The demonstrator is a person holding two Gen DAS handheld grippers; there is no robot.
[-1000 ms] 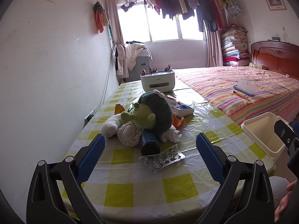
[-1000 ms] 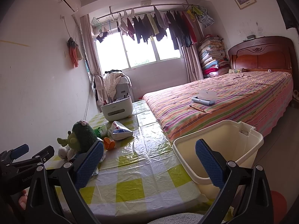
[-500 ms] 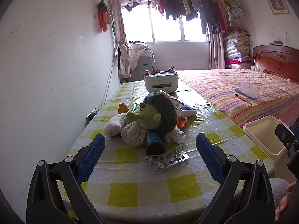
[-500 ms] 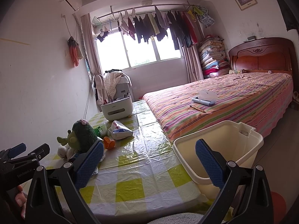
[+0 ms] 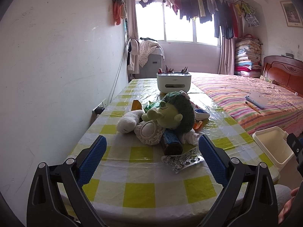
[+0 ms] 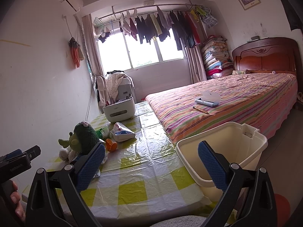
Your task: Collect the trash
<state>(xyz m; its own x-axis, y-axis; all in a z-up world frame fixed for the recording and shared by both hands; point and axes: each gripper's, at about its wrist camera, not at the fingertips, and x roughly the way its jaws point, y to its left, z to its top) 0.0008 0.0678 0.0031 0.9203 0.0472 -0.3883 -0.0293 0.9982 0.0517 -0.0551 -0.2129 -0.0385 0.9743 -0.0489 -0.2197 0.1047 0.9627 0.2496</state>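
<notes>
- While I hold both tools low over its near edge, the table (image 5: 136, 174) fills my view, covered in a glossy yellow-and-white checked cloth and set against a white wall on my left.
- A striped bed (image 6: 236, 98) runs along the table's right side, with a pale blue case (image 6: 207, 99) and a pencil (image 6: 200, 110) lying on it.
- A cream plastic bin (image 6: 251, 145) stands open just off the table's right edge, beside the bed.
- My left gripper (image 5: 152, 151) has its blue-padded jaws spread wide and clamped on nothing; they frame the heap of things ahead.
- My right gripper (image 6: 151, 160) also has its jaws wide apart and bare, one pad over the cloth, the other in front of the bin.
- A white desk organiser (image 5: 173, 83) holding pens sits at the far end of the table.
- A green plush doll (image 5: 168, 115) lies on its side in the middle of the table.
- A dark blue can (image 5: 171, 141) lies touching the doll's near side.
- A crumpled silver wrapper (image 5: 181, 159) lies flat just in front of the can, nearest my left jaws.
- A blue-and-white packet (image 6: 123, 132) and orange peel (image 6: 111, 145) lie beyond the doll.
</notes>
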